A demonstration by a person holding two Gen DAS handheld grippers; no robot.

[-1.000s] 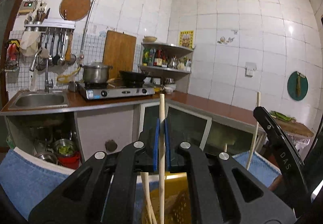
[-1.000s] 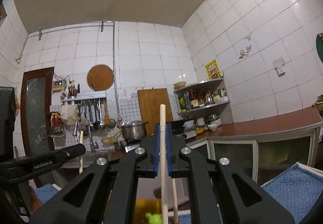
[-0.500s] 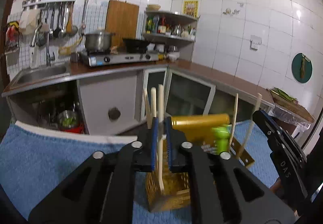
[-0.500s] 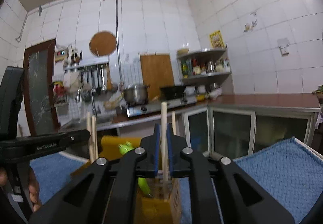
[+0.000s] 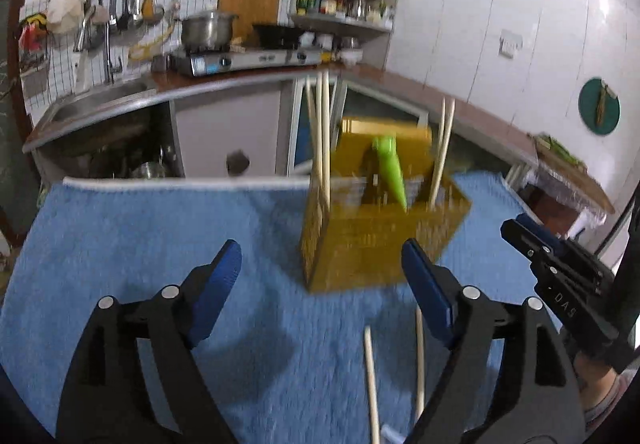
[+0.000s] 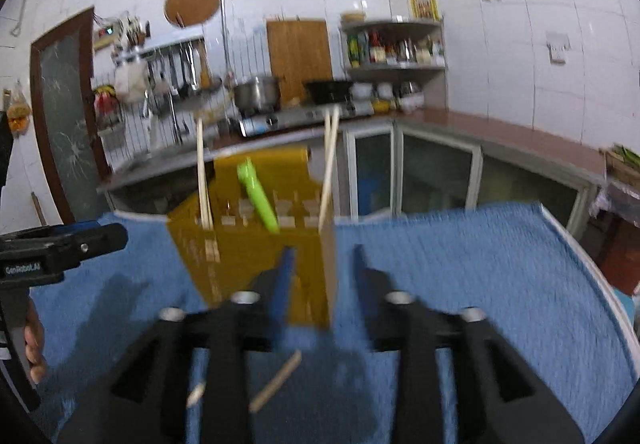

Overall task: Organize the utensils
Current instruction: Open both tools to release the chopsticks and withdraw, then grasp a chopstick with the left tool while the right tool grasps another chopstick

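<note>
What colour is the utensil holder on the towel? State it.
Yellow, mustard-toned: the utensil holder shows best in the left wrist view, standing on the blue towel.

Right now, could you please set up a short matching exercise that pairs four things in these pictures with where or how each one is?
Things:
1. green utensil
2. loose chopsticks
3. left tool
4. yellow holder

Places or states:
A. open, holding nothing
B. standing on the blue towel
C. leaning inside the holder's middle
D. lying flat on the towel, outside the holder

Pairs: 1-C, 2-D, 3-A, 4-B
</note>
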